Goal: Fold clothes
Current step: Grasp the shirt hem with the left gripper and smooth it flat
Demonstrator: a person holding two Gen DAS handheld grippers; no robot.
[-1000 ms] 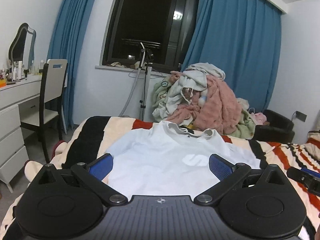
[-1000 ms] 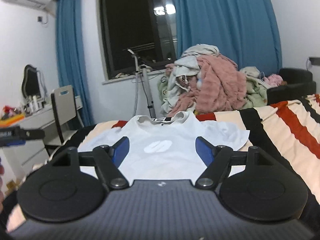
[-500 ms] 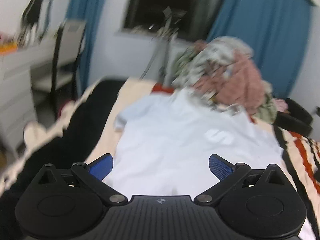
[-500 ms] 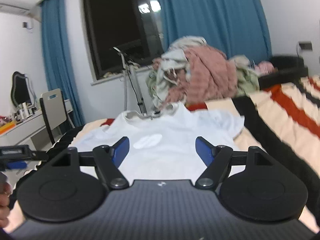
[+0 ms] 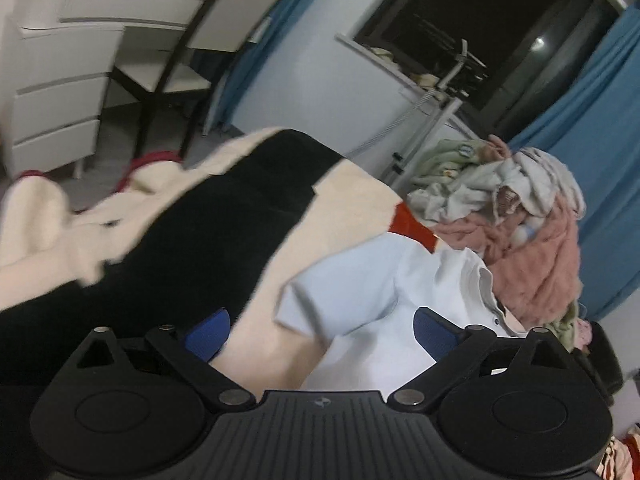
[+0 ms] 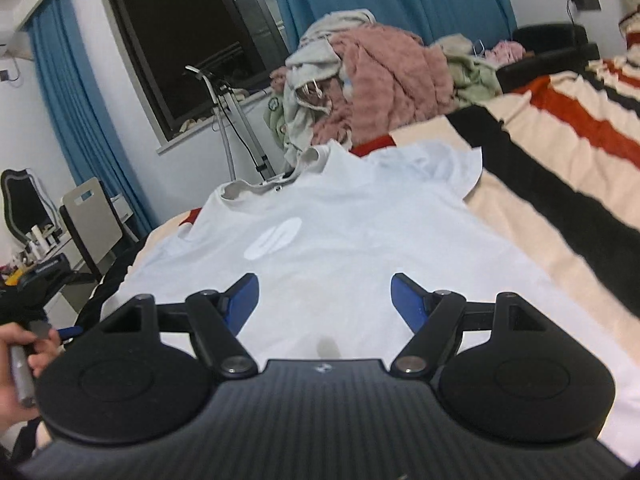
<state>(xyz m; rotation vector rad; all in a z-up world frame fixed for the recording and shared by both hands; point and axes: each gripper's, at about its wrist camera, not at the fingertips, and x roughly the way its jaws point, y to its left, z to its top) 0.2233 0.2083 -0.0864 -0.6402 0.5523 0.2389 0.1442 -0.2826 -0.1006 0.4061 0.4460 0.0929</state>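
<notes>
A white short-sleeved polo shirt [image 6: 340, 232] lies flat, front up, on a striped blanket [image 6: 560, 168], collar away from me. My right gripper [image 6: 324, 296] is open and empty above the shirt's lower middle. My left gripper [image 5: 320, 332] is open and empty, tilted, above the shirt's left sleeve [image 5: 344, 292] and the blanket [image 5: 224, 232] beside it. In the right wrist view the left gripper's body and the hand holding it [image 6: 28, 320] show at the far left edge.
A heap of pink, grey and green clothes [image 6: 368, 76] sits beyond the collar. A clothes steamer stand [image 6: 236, 120] is by the dark window. A chair [image 5: 192, 48] and white dresser [image 5: 60, 72] stand left of the bed. A black armchair [image 6: 552, 44] is at the right.
My left gripper has swung left and tilted, from over the shirt's middle to over its left sleeve. My right gripper has moved forward and lower over the shirt. Both stayed open.
</notes>
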